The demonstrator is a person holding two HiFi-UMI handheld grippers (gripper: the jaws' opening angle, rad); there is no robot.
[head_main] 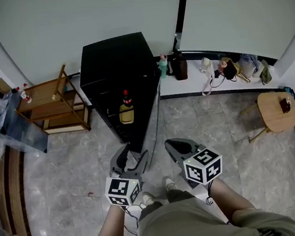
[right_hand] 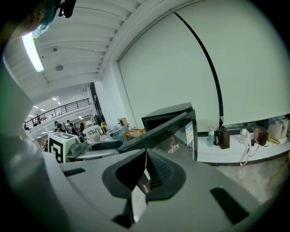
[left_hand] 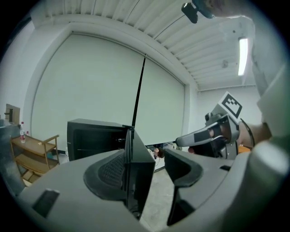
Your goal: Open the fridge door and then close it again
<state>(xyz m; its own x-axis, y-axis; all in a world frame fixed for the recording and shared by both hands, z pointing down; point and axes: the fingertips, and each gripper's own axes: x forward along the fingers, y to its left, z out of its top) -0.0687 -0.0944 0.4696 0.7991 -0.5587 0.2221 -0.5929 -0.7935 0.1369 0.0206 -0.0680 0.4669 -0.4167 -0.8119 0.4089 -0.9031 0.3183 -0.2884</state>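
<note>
The black mini fridge (head_main: pixel 114 60) stands against the back wall with its door (head_main: pixel 146 115) swung out towards me. A red-capped bottle (head_main: pixel 126 98) sits inside on a shelf. My left gripper (head_main: pixel 133 155) is at the door's free edge. In the left gripper view the door edge (left_hand: pixel 136 181) stands between the spread jaws of the left gripper (left_hand: pixel 145 170), close to the left pad (left_hand: pixel 108 170) and apart from the right one; the gripper is open. My right gripper (head_main: pixel 171 145) hovers just right of the door, shut with nothing in it (right_hand: pixel 146 156).
A wooden shelf cart (head_main: pixel 55 102) stands left of the fridge. A low ledge (head_main: pixel 186 86) to the right carries a green bottle (head_main: pixel 163 66), a brown bag and several small items. A round wooden stool (head_main: pixel 277 110) is at far right. My legs are below.
</note>
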